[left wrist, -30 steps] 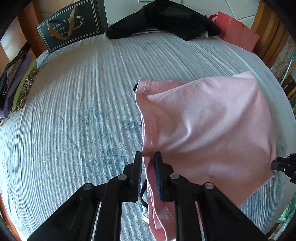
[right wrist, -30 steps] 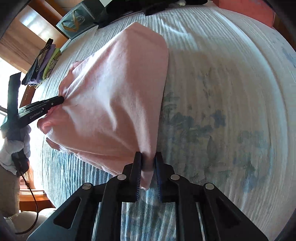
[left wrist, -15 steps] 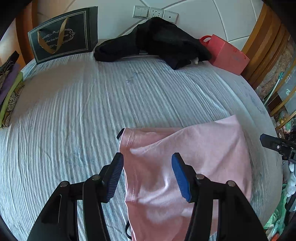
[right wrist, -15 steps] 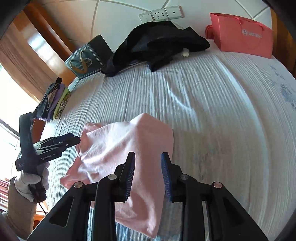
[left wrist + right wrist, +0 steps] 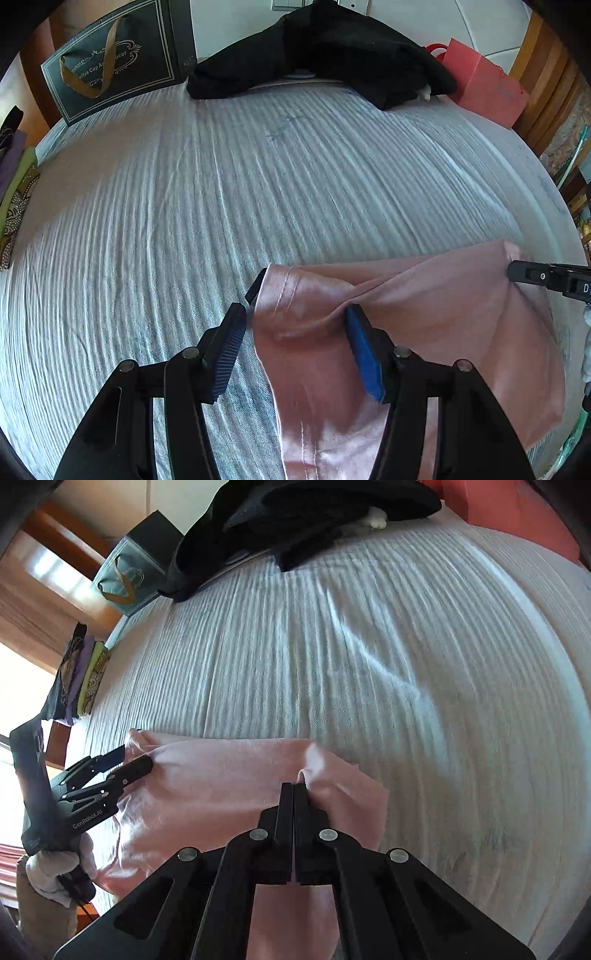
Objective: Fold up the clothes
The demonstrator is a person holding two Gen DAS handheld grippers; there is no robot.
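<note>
A pink garment lies bunched on the striped bedspread near the bed's front edge. My left gripper is open and low over the garment's stitched hem. The hem lies between the blue pads, and a fold of cloth rests against the right pad. My right gripper is at the garment's opposite end. Its jaws are shut together with a small pucker of pink cloth pinched at the tips. A crease runs across the cloth between the two grippers.
At the head of the bed are a heap of black clothes, a dark gift bag and a red paper bag. Folded fabrics are stacked at the left edge. A gloved hand holds the left gripper.
A second ago both grippers held the garment. Half a second ago both stood open with it on the bed. Now the right has shut on the far end, and the left is open, lower over the hem.
</note>
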